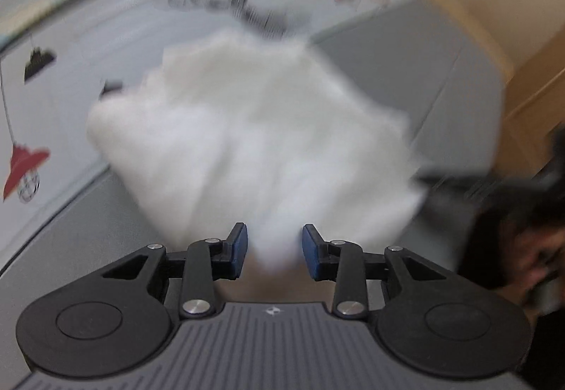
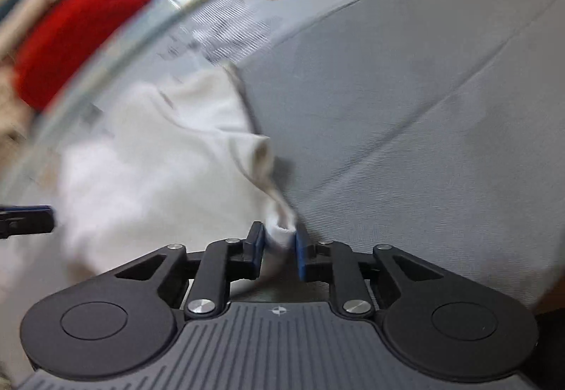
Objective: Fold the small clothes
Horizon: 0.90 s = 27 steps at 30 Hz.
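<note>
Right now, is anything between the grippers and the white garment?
Nothing visible. The white garment already lies between the fingers of both the left gripper and the right gripper. Around it only the grey mat shows.

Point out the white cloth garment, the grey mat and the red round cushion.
white cloth garment [image 1: 247, 128]: left wrist view, middle of the fabric.
grey mat [image 2: 423, 107]: right wrist view, bare surface.
red round cushion [image 2: 74, 36]: right wrist view, its side.

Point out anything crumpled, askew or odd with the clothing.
The white garment lies bunched and creased on the grey mat, not flat. One hem corner sits between the right gripper pads; the left gripper is open with cloth between its pads.
</note>
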Motion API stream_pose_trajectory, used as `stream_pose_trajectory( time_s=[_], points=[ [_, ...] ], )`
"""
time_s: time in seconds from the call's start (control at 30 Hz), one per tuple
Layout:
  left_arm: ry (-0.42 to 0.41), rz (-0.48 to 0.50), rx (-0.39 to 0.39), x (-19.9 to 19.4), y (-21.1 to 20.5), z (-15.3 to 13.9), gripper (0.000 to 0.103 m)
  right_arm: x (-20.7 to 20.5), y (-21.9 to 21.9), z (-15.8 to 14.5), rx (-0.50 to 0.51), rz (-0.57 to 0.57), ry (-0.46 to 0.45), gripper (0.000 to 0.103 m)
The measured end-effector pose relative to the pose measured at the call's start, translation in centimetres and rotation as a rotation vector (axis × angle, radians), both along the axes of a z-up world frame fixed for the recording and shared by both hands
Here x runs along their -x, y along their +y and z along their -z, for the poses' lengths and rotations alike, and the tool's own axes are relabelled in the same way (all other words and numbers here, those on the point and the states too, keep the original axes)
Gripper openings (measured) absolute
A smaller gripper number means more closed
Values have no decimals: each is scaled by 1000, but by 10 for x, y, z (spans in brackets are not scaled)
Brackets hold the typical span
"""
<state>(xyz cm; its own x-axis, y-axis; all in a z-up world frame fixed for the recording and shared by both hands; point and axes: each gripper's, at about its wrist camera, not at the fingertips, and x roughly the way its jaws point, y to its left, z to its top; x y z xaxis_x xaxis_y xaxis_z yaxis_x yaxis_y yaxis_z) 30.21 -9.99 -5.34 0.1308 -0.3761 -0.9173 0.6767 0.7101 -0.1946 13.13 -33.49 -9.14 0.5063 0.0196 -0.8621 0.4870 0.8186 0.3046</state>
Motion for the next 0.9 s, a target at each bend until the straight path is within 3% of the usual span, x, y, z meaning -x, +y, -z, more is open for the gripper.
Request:
stream_pose_trajectory(
  time_s=[0.07,0.17,0.27,0.33,0.43,0.67,0.7,0.73,0.83,0.9],
  points=[
    [17,-16,-27,-5,3,9,39,-3,0,-13,32,43,-1,20],
    [24,-100,-7,-23,15,-1,39,-16,7,-47,173,64,-85,23],
    [14,-224,56,-43,40,-15,39,-44,21,-73,204,-56,-221,23],
    [9,-290,92,-53,54,-20,39,-75,33,-79,166,-197,-276,38],
    [9,-333,84,-59,65,-20,39,-122,44,-68,100,-315,-280,45],
    [-16,-359,102,-63,70,-27,39,-187,52,-11,2,-361,-179,45],
    [-20,-366,108,-66,68,-30,39,-191,54,-5,-2,-370,-175,44],
    [-26,-371,112,-68,69,-32,39,-195,55,-1,19,-369,-180,28],
    [-45,-371,128,-72,66,-35,39,-194,57,-1,71,-320,-223,7],
    [-48,-355,125,-73,60,-33,39,-197,63,2,125,-325,-209,5]
  ],
)
